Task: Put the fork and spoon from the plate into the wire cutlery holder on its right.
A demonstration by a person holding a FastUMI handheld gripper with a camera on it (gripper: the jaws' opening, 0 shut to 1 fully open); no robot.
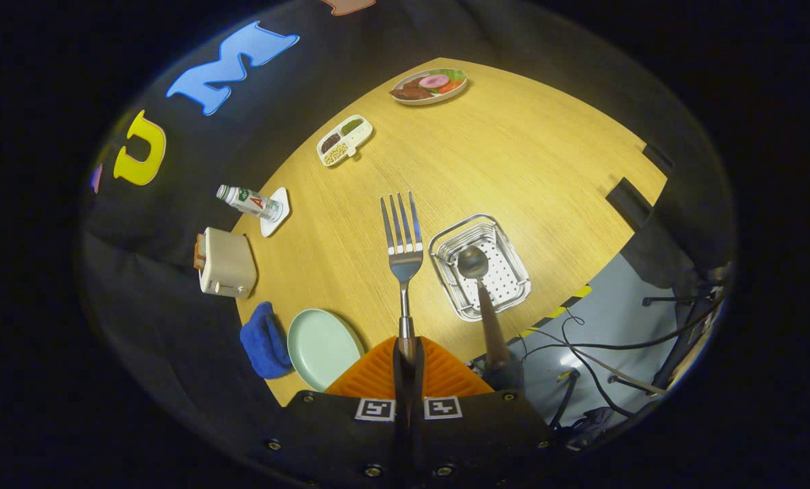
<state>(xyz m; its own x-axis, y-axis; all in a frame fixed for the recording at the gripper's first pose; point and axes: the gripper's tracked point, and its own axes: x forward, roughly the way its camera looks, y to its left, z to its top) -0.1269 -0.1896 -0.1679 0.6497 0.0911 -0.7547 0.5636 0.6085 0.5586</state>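
Note:
High above the wooden table, my gripper (408, 353) is shut on the handle of a steel fork (402, 244), whose tines point away from me. Below and to the left of my fingers lies the pale green plate (320, 346), with nothing on it. To the right of the fork stands the wire cutlery holder (479, 266). A spoon (478, 275) with a brown handle rests in it, its bowl on the holder's perforated floor and its handle leaning out over the near rim.
A blue cloth (263, 343) lies left of the plate. Further left are a cream toaster (225, 263) and a bottle (248, 202) on a white coaster. A divided dish (343, 139) and a plate of food (428, 86) sit at the far side. Cables lie on the floor beyond the table's right edge.

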